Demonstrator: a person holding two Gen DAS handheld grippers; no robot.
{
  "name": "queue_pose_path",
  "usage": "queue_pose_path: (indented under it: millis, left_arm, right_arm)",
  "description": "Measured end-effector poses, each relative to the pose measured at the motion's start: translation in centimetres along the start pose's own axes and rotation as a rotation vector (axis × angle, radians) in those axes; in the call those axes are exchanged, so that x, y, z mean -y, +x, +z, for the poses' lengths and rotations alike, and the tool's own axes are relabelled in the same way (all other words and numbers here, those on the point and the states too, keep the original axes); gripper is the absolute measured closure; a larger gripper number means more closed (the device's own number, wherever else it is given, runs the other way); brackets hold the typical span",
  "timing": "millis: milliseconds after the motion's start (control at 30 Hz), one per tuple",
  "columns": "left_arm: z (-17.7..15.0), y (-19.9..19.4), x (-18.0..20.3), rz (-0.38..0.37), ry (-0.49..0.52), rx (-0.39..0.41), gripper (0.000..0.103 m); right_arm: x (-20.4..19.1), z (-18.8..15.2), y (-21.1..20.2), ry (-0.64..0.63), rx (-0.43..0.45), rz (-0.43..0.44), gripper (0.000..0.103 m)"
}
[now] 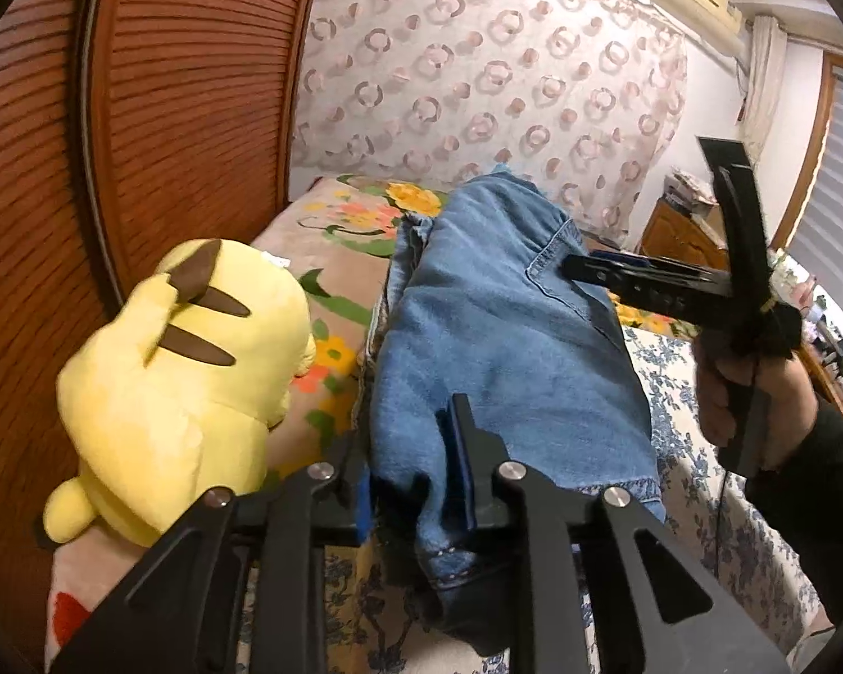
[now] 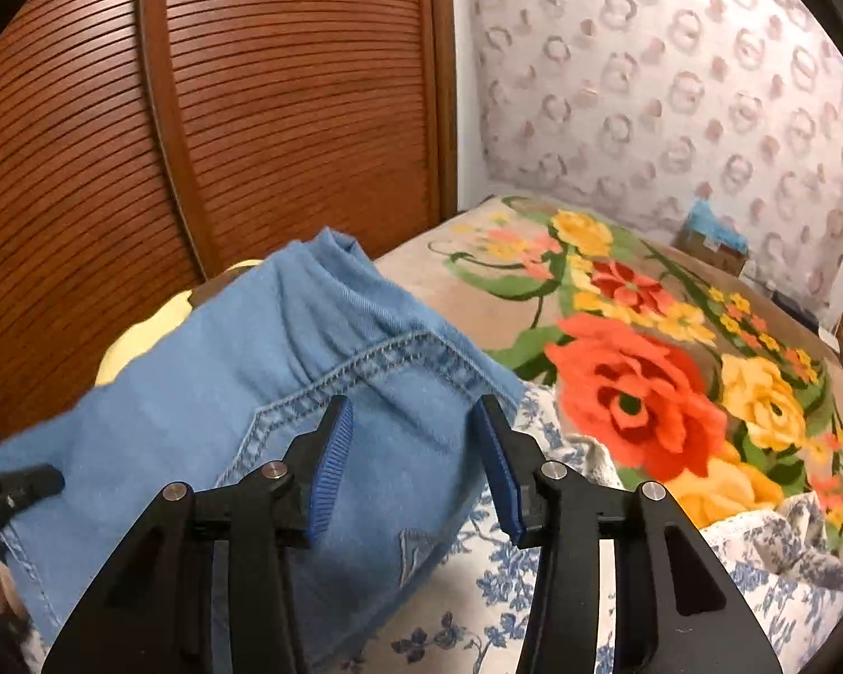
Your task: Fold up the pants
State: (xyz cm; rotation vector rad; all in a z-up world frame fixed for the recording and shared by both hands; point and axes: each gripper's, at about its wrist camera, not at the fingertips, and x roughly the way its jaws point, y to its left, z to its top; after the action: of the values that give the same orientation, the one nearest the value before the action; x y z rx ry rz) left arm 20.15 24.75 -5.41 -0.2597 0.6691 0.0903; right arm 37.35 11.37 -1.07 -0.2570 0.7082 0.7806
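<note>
The blue denim pants (image 1: 506,348) lie bunched and partly folded on the bed. My left gripper (image 1: 410,449) is shut on their near edge, with fabric pinched between the blue pads. My right gripper (image 2: 416,421) is open and holds nothing; its fingers sit just over the pants (image 2: 241,404) near a stitched pocket seam. In the left wrist view the right gripper (image 1: 576,269) reaches in from the right, tips against the pocket area, held by a hand (image 1: 747,393).
A yellow plush toy (image 1: 196,370) lies left of the pants against a brown slatted wardrobe door (image 1: 140,140). A floral blanket (image 2: 646,370) and blue-patterned sheet (image 2: 506,578) cover the bed. A patterned curtain (image 1: 477,84) hangs behind. A small box (image 2: 714,241) sits at the far bed edge.
</note>
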Motion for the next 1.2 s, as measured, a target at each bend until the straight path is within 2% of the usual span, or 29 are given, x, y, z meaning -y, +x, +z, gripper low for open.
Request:
queue_pose_path:
  millis: [133, 267, 367, 467, 500, 633, 900, 1200]
  left_arm:
    - [0.0, -1.5, 0.8, 0.042, 0.03, 0.021, 0.077]
    - [-0.2, -3.6, 2.1, 0.06, 0.061, 0.064, 0.063]
    - [-0.5, -4.9, 3.4, 0.067, 0.094, 0.085, 0.06]
    - [-0.9, -6.1, 4.9, 0.038, 0.117, 0.103, 0.045]
    - [-1.1, -6.5, 5.5, 0.027, 0.123, 0.108, 0.043]
    - [-1.9, -7.7, 7.7, 0.005, 0.157, 0.119, 0.041]
    - [-4.1, -9.6, 12.5, -0.041, 0.218, 0.119, 0.041]
    - [-6.2, -10.7, 16.8, -0.072, 0.241, 0.083, 0.041]
  right_arm:
    - [-0.1, -1.0, -2.2, 0.013, 0.002, 0.012, 0.058]
    - [-0.9, -2.7, -6.6, 0.015, 0.052, 0.012, 0.057]
    - [-1.5, -4.4, -10.1, 0.03, 0.087, 0.015, 0.056]
    - [-1.8, -6.3, -13.7, 0.047, 0.118, 0.009, 0.054]
    - [-1.9, -6.9, -14.7, 0.052, 0.124, 0.005, 0.054]
    - [-1.9, -9.0, -18.6, 0.073, 0.154, -0.026, 0.051]
    - [-1.6, -13.5, -25.2, 0.119, 0.2, -0.118, 0.039]
    - [-1.4, -18.4, -31.0, 0.191, 0.219, -0.254, 0.035]
